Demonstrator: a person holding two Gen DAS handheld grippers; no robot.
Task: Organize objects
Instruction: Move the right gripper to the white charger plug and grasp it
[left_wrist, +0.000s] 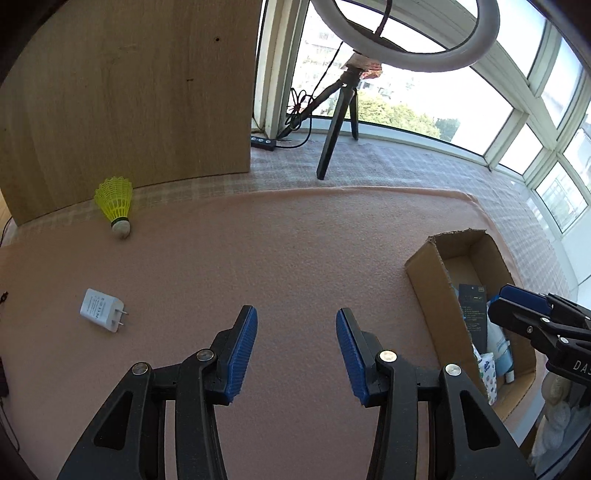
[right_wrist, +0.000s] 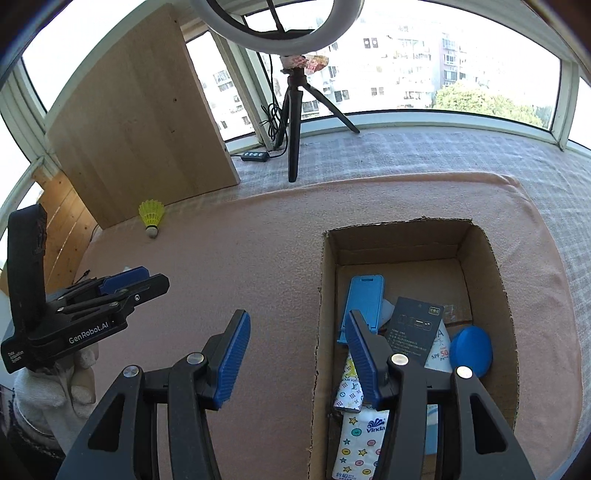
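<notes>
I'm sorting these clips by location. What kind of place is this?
Probably a home's enclosed balcony or bay-window ledge, set up for filming: curved windows facing apartment blocks, a ring light on a tripod, and a blanket holding household items.

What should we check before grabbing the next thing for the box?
1. Left gripper empty, jaws apart: ok.
2. Right gripper empty, jaws apart: ok.
3. White charger lying free on the pink mat: ok.
4. Yellow shuttlecock free, by the wooden board: ok.
5. Cardboard box open, floor space left at the far end: ok.
6. Charger in the right wrist view: cannot tell, left gripper blocks it.
</notes>
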